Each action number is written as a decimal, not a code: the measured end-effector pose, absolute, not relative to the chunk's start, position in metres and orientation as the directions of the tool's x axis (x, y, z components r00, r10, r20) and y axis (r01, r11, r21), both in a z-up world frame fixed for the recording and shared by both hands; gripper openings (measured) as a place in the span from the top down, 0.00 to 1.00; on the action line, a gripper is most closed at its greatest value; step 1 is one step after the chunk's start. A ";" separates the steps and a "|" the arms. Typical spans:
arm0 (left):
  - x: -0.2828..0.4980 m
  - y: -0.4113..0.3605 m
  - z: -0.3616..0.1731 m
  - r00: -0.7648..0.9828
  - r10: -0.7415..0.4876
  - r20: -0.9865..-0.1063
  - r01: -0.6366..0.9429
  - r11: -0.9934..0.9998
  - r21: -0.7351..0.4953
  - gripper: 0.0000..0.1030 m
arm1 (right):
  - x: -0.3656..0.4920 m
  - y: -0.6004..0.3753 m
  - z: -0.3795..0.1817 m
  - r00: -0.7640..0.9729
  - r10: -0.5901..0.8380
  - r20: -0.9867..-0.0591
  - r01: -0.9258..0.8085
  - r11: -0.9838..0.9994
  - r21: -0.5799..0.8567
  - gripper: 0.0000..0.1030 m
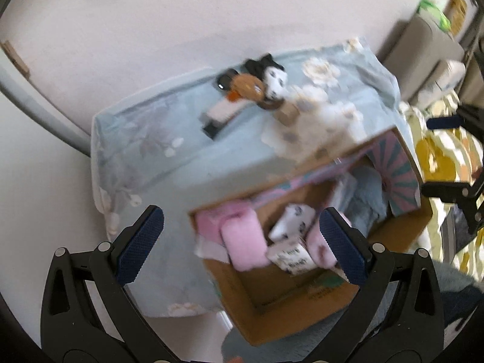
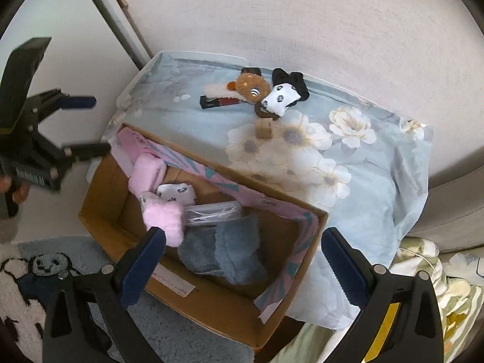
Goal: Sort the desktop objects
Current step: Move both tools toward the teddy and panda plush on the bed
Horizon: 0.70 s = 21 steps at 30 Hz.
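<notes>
Both tongs stand wide apart and hold nothing: the left gripper [image 1: 240, 243], black-armed with ribbed blue pads, frames the open brown cardboard box with pink-and-teal patterned flaps [image 2: 103, 211], and the right gripper [image 2: 243, 260] hangs over the same box from its other side. Sorted inside the box lie two fluffy pink pieces [image 2: 163, 214], a white cloth with dark prints [image 2: 178, 193], a clear plastic packet [image 2: 211, 213] and a shaggy grey-blue plush item [image 2: 224, 254]. A white label [image 1: 292, 255] among them carries dark handwriting-style lettering, but blur in the left wrist view keeps it from being read; a long white sticker [image 2: 175, 281] on the box's inner wall is likewise too small to read. Unsorted things cluster near the far edge of the pale blue floral cloth [image 2: 378, 181] covering the table: a round brown plush piece [image 2: 252, 86], a white-and-black spotted cloth toy [image 2: 279, 98] touching it, a flat black-and-red bar [image 2: 220, 101] partly hidden under the plush, and a small tan wooden cube [image 2: 263, 130] just beside them. What the dark ring under the spotted toy is cannot be told. A hand [image 2: 13, 189] gripping the left tool is cut off at the right wrist view's left edge, and a panda-patterned rug [image 2: 30, 275] lies below the box.
</notes>
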<state>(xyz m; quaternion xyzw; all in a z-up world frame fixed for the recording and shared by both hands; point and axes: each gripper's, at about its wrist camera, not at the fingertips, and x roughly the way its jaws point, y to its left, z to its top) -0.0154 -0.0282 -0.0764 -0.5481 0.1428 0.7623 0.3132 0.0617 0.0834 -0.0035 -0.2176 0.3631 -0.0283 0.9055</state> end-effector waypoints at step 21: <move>-0.182 0.099 -0.181 -0.045 0.330 -0.943 -0.631 -0.741 -0.229 0.17 | 0.247 0.043 -0.006 0.594 -0.237 -0.769 -0.070 0.937 -0.343 0.09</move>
